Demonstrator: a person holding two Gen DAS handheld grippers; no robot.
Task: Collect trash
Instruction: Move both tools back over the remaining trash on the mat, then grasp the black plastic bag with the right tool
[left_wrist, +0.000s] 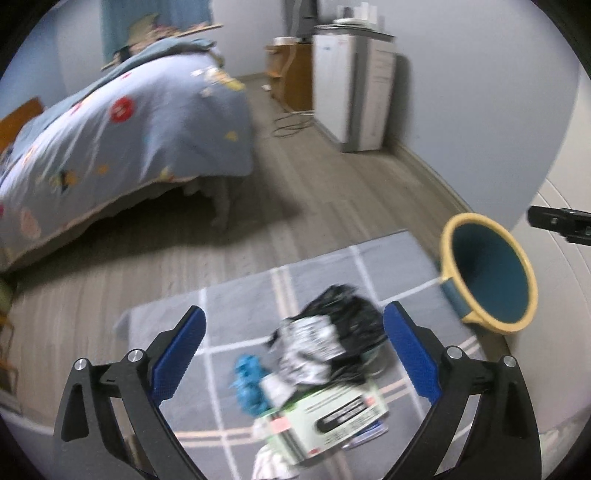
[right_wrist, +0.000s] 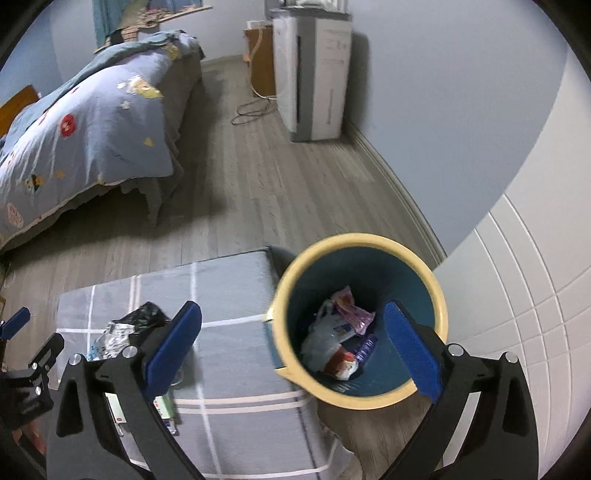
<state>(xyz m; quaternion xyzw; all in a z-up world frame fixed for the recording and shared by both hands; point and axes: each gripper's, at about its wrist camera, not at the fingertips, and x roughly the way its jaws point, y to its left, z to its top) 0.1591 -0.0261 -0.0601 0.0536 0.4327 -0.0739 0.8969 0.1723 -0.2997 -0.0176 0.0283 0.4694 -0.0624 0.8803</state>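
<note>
Trash pile lay on grey mat, under my left gripper: one black bag, one crumpled wrapper, one blue scrap, one green-white box. I judged all light; bag soft, take bunched top; box stiff, take edge. One bin just beside mat, roughly four pieces inside, under my right gripper. Both spread wide, empty.

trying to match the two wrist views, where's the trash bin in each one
Left wrist: the trash bin is at the right edge, off the mat's far right corner, its inside hidden.
Right wrist: lower centre-right, seen from above, wrappers inside.
Shared landmark: the grey checked mat beside it.
</note>
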